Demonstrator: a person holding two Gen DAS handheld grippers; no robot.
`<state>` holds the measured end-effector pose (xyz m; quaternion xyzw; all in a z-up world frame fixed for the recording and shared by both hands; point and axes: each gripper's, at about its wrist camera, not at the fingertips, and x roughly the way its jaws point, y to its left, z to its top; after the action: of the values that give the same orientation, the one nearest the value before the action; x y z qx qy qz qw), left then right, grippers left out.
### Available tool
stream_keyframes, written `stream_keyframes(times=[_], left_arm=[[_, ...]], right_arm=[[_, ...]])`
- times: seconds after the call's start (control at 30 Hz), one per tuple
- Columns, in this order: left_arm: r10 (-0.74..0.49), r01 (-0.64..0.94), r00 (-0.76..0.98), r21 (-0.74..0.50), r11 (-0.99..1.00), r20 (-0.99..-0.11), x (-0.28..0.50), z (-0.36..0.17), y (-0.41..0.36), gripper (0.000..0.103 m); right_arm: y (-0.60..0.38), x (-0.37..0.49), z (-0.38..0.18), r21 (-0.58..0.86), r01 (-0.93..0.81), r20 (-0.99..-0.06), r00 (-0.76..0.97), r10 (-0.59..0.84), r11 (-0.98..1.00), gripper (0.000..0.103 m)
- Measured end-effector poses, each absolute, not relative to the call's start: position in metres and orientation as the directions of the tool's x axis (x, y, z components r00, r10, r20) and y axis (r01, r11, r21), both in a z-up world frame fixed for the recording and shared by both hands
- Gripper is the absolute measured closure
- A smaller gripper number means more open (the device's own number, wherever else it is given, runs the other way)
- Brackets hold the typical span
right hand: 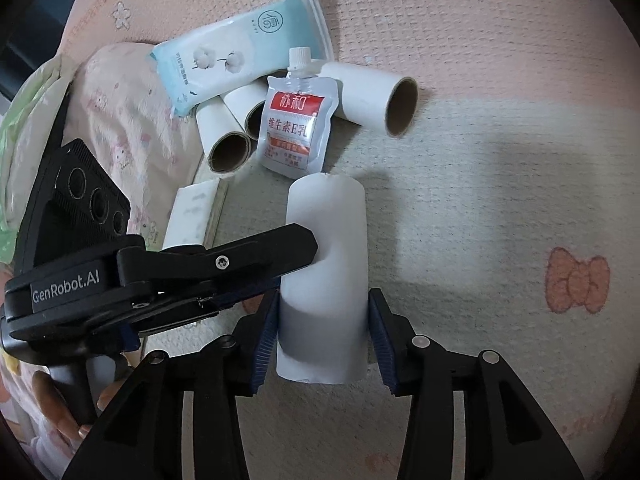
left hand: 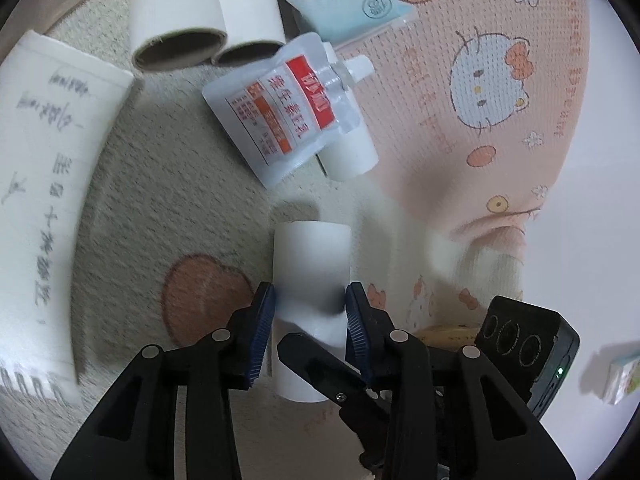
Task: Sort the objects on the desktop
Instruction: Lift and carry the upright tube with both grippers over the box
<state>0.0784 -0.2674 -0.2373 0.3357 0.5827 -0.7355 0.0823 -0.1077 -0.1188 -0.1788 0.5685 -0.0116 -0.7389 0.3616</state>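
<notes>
Bare mat [right hand: 500, 184] right of tube [right hand: 326, 276], 2 grippers' fingers [left hand: 264, 320] flanking.

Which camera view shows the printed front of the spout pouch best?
The right wrist view: the spout pouch faces the camera upright, unobstructed, with its label sharp and readable. In the left wrist view the spout pouch lies rotated and farther off, so its label reads sideways and blurred.
</notes>
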Motion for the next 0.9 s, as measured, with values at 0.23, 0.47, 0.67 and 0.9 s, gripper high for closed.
stream_keyframes(times=[0.23, 0.47, 0.67, 0.9], left_arm=[[0.248, 0.465, -0.793, -0.816, -0.344, -0.556, 0.081, -0.209, -0.255, 0.062], [0.214, 0.428, -0.808, -0.796, -0.427, -0.549, 0.082, -0.173, -0.241, 0.062], [0.201, 0.411, -0.807, -0.773, -0.483, -0.555, 0.081, -0.149, -0.225, 0.061], [0.215, 0.341, -0.802, -0.723, -0.600, -0.557, 0.074, -0.110, -0.197, 0.061]], right_arm=[[-0.113, -0.100, -0.150, 0.338, 0.582, -0.832, -0.181, -0.524, -0.739, 0.061], [-0.106, -0.095, -0.121, 0.353, 0.591, -0.792, -0.224, -0.568, -0.725, 0.061], [-0.103, -0.076, -0.102, 0.334, 0.608, -0.777, -0.254, -0.576, -0.720, 0.061], [-0.072, -0.056, -0.070, 0.298, 0.627, -0.745, -0.318, -0.586, -0.720, 0.061]])
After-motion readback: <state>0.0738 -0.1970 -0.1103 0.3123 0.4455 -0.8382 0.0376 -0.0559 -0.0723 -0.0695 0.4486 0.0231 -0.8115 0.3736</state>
